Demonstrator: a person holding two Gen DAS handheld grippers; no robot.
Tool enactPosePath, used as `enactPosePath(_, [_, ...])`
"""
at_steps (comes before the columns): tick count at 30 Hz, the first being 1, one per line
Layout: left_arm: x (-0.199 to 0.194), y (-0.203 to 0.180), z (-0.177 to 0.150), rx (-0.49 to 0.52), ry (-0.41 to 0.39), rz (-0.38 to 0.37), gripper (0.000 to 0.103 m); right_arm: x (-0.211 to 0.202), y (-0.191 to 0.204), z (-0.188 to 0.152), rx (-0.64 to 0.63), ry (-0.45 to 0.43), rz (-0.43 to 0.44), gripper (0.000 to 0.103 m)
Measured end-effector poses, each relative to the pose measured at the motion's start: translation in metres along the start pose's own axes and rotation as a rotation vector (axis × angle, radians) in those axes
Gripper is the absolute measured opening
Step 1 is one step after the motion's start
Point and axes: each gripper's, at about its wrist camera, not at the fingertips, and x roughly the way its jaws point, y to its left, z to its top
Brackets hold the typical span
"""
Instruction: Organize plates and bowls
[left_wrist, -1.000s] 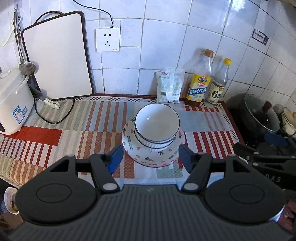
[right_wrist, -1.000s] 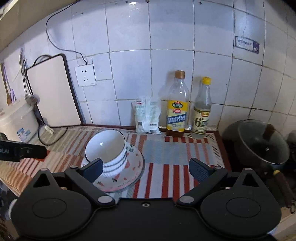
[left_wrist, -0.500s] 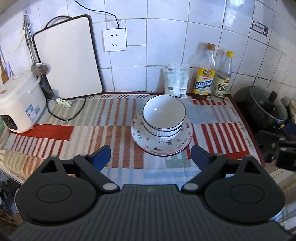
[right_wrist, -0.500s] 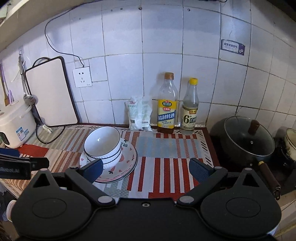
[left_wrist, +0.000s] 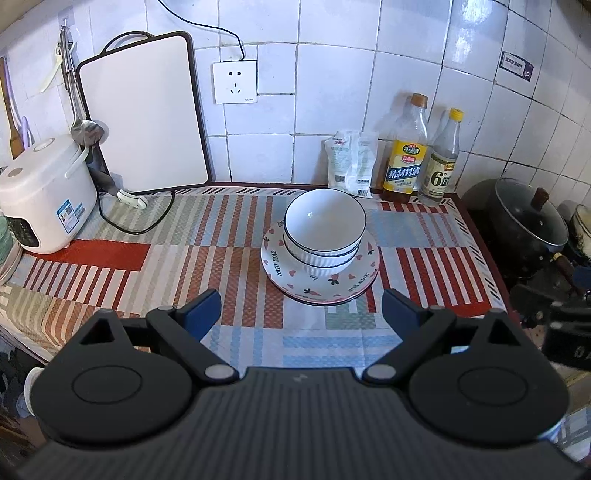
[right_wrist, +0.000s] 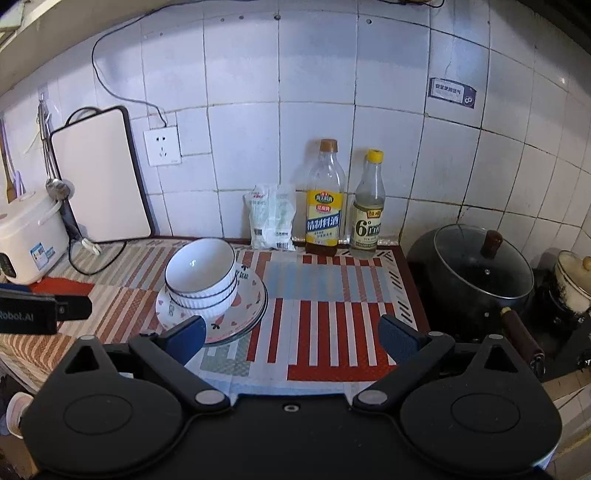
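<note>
Striped tabletop (left_wrist: 229, 236) already carries your bowls (left_wrist: 325, 229) nested on the stacked plates (left_wrist: 319, 284), so little seems left, and both your grippers' jaws stand wide and empty.

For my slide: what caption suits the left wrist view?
Open left gripper before two bowls stacked on plates.

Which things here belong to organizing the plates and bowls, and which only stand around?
Job:
stacked bowls
plates beneath them

Only around:
rice cooker
cutting board
two bottles
packet
lidded pot
</note>
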Motion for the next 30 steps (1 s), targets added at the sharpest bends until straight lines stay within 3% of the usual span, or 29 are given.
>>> enactPosePath(13, [0.0017, -0.0032, -0.0021, -0.002, -0.004, 0.009, 0.095, 0.0023, 0.0002, -0.0002, 0.004, -0.026, -0.02, 0.101])
enactPosePath(21, [0.0053, -0.0057, -0.0019, 0.0, 0.035, 0.013, 0.095, -0.0015, -0.0057, -0.0051, 0.023, -0.056, -0.049, 0.101])
enactPosePath(30, [0.0006, -0.0093, -0.0035, 0.007, 0.008, 0.025, 0.095, -0.005, -0.005, -0.0062, 0.01, -0.055, -0.062, 0.101])
